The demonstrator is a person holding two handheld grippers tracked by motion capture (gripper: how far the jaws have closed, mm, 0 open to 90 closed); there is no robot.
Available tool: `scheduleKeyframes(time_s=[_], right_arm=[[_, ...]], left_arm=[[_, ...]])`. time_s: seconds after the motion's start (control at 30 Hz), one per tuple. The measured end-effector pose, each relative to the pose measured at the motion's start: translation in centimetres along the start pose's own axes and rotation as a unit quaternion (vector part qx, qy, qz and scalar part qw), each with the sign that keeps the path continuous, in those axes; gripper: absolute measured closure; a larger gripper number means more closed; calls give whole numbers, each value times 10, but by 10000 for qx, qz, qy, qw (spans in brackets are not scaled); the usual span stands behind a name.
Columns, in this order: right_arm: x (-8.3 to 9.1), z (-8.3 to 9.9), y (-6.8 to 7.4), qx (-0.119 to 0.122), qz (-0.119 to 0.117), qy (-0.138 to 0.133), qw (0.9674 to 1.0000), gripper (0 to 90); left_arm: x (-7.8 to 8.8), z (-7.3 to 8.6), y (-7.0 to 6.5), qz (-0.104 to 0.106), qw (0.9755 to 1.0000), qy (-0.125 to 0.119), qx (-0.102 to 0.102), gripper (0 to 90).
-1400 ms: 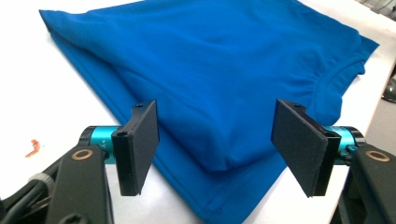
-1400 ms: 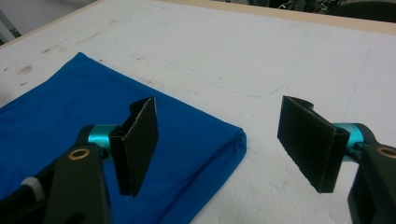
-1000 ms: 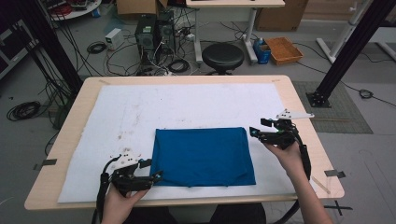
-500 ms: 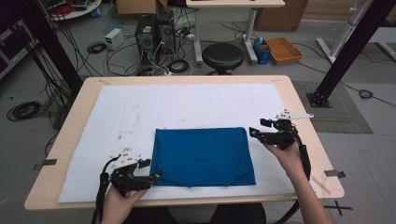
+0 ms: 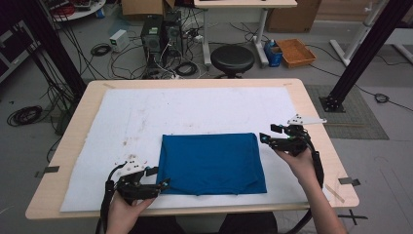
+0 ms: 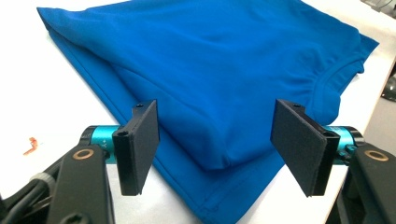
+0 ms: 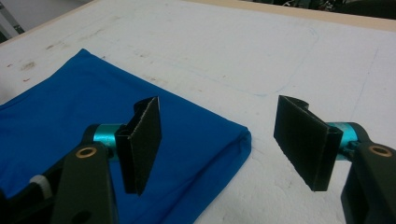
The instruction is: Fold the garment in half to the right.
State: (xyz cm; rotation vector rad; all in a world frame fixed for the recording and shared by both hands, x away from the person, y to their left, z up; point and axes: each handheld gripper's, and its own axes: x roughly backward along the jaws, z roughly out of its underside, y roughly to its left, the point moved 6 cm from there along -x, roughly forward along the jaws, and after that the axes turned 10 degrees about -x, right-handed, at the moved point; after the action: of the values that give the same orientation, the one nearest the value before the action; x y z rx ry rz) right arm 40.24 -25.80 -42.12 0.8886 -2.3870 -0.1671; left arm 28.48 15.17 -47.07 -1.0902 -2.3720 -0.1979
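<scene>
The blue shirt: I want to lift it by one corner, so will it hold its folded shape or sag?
The blue shirt would probably sag: it is thin cloth, lying flat in soft layers with small wrinkles. The fold would likely fall open, since nothing pins it. It looks light, and both the left gripper and right gripper stand open.

i see wide bare white mat (image 5: 195, 109) across the far half of the counter (image 5: 311, 112), nothing standing on it, so i could pass freely there. the folded blue shirt (image 5: 212, 163) lies flat mid-counter, low enough to cross over. bare strips run along its left and right sides.
</scene>
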Motion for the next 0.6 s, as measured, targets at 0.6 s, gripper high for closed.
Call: scheduleKeyframes(time_s=[0.6], right_arm=[[-1, -1, 2, -6, -12, 8, 10000, 320]], left_arm=[[1, 4, 3, -179, 9997, 163, 35, 332]])
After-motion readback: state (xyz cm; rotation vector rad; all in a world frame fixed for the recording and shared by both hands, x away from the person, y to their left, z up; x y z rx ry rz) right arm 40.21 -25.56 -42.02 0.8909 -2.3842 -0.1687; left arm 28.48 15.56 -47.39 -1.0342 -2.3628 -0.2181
